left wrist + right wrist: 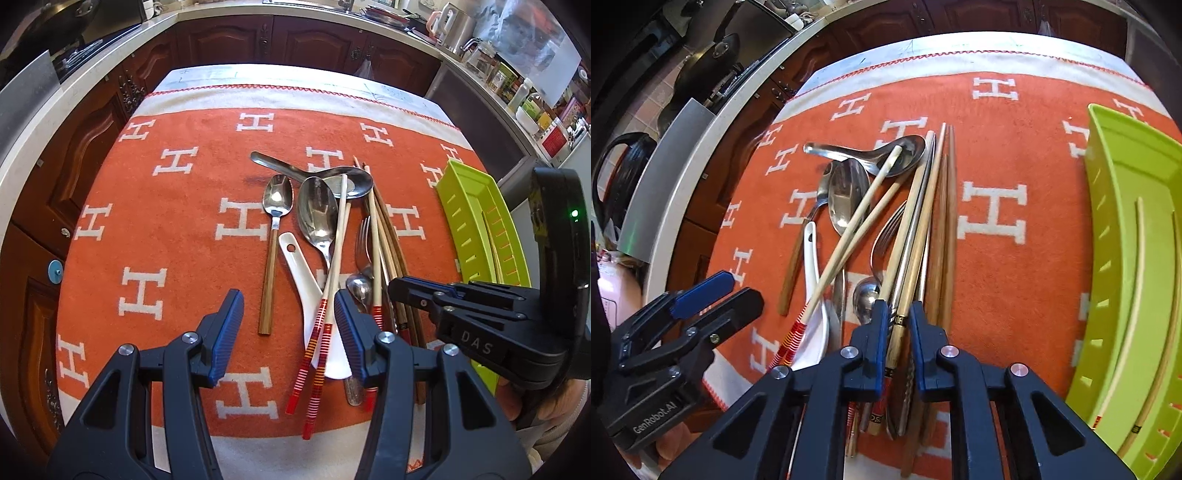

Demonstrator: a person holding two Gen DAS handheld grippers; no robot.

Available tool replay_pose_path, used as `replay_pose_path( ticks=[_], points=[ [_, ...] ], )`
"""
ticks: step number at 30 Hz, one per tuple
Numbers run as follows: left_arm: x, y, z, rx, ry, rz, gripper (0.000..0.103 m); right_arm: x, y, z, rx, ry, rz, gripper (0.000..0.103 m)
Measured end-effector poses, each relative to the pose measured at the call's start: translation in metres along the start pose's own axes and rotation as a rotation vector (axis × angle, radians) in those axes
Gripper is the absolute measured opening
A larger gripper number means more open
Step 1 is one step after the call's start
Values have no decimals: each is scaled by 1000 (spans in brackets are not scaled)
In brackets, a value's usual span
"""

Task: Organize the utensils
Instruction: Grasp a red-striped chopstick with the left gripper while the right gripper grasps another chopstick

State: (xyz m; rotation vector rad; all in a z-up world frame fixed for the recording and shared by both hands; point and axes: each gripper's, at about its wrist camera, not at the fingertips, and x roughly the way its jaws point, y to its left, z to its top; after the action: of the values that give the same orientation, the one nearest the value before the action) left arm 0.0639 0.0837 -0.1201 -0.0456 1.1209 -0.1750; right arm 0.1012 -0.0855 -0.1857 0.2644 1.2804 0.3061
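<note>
Firstly, left wrist view: the left gripper hangs over the orange cloth patterned with white H letters, its jaws spread, touching nothing. Between them lie two red-banded chopsticks crossing a white spoon. Steel spoons, a fork and brown chopsticks are piled just beyond. A green tray sits at the cloth's right edge. The right gripper enters from the right; its body reads "DAS".

Right wrist view: the right gripper is clamped on a tan chopstick within the pile, its handle bearing a dark, illegible band. The tray holds one chopstick. The left gripper is marked "GenRobot.AI".
</note>
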Motion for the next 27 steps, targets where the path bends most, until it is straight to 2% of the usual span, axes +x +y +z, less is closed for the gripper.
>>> replay_pose_path(
  ticks=[5,12,16,19,21,23,27],
  points=[
    [8,-7,3,20,21,-38,48,-4,-5,-5,23,0,15,6],
    [28,-23,6,63,77,-77,48,-22,-15,-10,51,-41,32,5],
    [42,-31,8,75,100,-51,47,-29,-20,-13,58,-50,33,5],
    [52,-36,10,75,121,-41,21,-31,-23,-16,64,-44,40,5],
    [58,-35,10,67,144,-39,17,-31,-24,-18,60,-37,34,5],
    [63,-34,11,61,153,-23,9,-28,-23,-20,50,-29,17,5],
    [61,-30,11,44,146,-33,7,-21,-17,-23,18,-9,-35,5]
  ],
)
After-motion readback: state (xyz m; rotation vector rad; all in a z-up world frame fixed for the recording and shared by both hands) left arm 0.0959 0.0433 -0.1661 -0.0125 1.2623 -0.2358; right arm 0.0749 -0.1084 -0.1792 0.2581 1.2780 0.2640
